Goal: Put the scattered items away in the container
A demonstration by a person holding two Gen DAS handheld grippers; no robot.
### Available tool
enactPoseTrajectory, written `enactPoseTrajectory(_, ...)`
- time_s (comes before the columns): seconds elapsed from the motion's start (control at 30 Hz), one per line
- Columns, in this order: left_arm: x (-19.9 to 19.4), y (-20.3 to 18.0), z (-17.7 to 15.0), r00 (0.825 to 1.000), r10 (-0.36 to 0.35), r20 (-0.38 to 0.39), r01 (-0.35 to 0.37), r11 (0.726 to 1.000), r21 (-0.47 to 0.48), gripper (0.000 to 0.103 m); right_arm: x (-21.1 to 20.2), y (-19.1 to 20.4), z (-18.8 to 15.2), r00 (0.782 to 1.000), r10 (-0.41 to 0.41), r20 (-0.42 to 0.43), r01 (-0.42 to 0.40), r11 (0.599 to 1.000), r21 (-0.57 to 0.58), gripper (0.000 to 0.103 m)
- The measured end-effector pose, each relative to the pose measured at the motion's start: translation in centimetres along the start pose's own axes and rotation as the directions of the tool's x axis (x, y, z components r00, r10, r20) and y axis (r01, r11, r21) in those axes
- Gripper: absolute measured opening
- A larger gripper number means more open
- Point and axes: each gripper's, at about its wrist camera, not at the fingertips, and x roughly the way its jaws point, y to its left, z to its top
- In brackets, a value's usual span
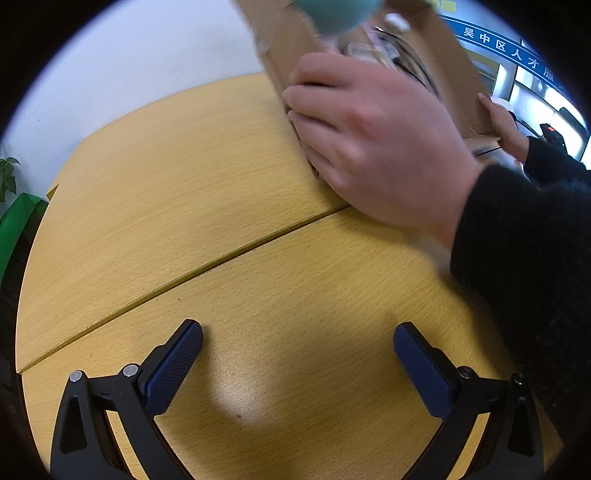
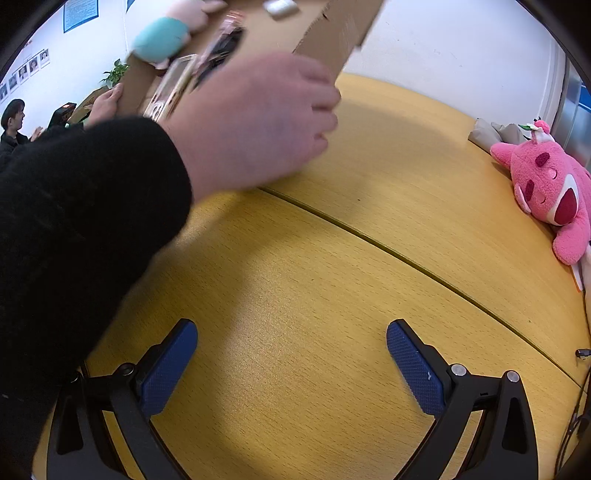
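In the left wrist view the left tool (image 1: 297,363) hangs released over the bare yellow surface (image 1: 166,206), its blue pads wide apart and empty, while a bare hand (image 1: 373,147) in a black sleeve (image 1: 524,266) grips the near side of the tilted cardboard box (image 1: 291,48) and a second hand (image 1: 504,125) holds its far side. In the right wrist view the right tool (image 2: 291,363) is likewise released and empty; the blurred hand (image 2: 258,125) covers much of the box (image 2: 332,33), which holds a teal plush (image 2: 160,38) and packaged items, and a pink plush toy (image 2: 546,184) lies well apart at the surface's right edge.

Both tongs, left (image 1: 297,345) and right (image 2: 291,343), gape empty.
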Motion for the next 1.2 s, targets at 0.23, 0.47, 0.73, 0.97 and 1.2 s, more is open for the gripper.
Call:
enactPoseTrajectory(0.23,-0.01,0.11,0.01,1.000,0.001,0.000,-0.001,1.000,0.000,0.103,0.00,0.02,0.02,1.000,0.000,-0.001,0.000,1.000,-0.001,0.103)
enactPoseTrajectory(0.47,-0.02,0.11,0.06,1.000,0.001,0.000,-0.001,1.000,-0.001,0.103,-0.02,0.00,-0.01,1.000,0.000,-0.002,0.000,1.000,-0.001,0.103)
enactPoseTrajectory(0.73,-0.03,0.17,0.15,1.000,0.010,0.000,-0.010,1.000,-0.014,0.103,-0.01,0.03,0.01,1.000,0.000,-0.003,0.000,1.000,-0.001,0.103)
enactPoseTrajectory(0.97,-0.05,0.28,0.22,1.000,0.020,-0.001,-0.020,0.999,-0.026,0.103,0.01,0.04,0.03,1.000,0.000,-0.003,0.000,1.000,-0.001,0.103)
enactPoseTrajectory(1.2,-0.10,0.36,0.30,1.000,0.022,-0.001,-0.022,0.999,-0.029,0.103,0.10,-0.13,0.05,1.000,0.000,-0.005,0.000,1.000,-0.001,0.103)
